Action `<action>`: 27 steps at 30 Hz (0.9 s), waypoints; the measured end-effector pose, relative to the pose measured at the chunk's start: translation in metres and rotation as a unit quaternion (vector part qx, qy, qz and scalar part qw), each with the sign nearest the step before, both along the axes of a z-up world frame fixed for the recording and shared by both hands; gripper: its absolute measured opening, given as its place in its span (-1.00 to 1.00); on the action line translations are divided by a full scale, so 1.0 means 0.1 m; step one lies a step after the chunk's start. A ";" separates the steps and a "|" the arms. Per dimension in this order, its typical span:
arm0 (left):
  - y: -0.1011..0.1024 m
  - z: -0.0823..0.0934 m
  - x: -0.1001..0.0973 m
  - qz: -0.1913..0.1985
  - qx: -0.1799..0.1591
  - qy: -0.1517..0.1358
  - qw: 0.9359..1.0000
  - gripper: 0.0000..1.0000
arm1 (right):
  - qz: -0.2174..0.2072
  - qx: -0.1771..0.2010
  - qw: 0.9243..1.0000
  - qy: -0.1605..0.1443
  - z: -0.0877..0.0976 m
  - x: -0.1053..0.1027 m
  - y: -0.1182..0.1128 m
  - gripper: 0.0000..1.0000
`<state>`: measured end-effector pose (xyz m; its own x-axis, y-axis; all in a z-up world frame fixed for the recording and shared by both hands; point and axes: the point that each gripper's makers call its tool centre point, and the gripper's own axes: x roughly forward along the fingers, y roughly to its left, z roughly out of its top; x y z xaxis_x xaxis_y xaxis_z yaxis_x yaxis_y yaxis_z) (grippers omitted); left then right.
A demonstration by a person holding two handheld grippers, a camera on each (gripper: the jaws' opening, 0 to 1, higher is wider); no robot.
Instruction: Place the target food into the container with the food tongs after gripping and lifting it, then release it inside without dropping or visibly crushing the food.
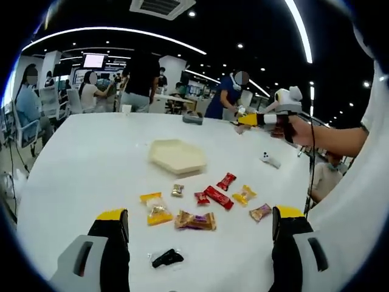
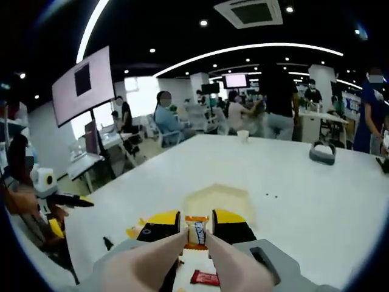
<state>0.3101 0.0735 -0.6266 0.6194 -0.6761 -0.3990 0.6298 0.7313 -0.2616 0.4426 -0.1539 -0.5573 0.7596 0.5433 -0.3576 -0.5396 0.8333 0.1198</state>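
Note:
A cream hexagonal container [image 1: 177, 156] lies on the white table [image 1: 91, 164], with several wrapped candies [image 1: 194, 219] scattered in front of it. My left gripper [image 1: 200, 225] hangs over the near edge, jaws wide open and empty. In the right gripper view my right gripper [image 2: 196, 224] is shut on beige food tongs [image 2: 155, 255]. The tong tips pinch an orange-wrapped candy [image 2: 196, 233], held above the table just short of the container [image 2: 220, 198]. A red candy [image 2: 205, 278] lies beneath it. The right gripper [image 1: 270, 117] shows at upper right, held by a hand.
A small black object [image 1: 167, 258] lies near my left jaw and a white one [image 1: 270, 160] at the table's right. A grey item [image 2: 322, 152] and a cup [image 2: 243, 135] sit at the far side. People sit and stand beyond the table.

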 end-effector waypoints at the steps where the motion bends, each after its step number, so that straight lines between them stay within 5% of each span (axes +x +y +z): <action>1: 0.01 0.00 0.01 0.001 0.000 0.000 1.000 0.98 | 0.001 0.000 1.000 -0.001 0.00 0.01 0.01 -0.61; 7: 0.05 0.03 0.07 0.027 -0.018 0.001 0.999 0.98 | 0.018 -0.009 1.000 0.007 -0.07 0.25 0.13 -0.61; 27: 0.34 -0.08 -0.02 0.052 0.000 0.018 0.998 0.98 | 0.047 -0.018 0.999 0.010 -0.12 0.89 0.50 -0.61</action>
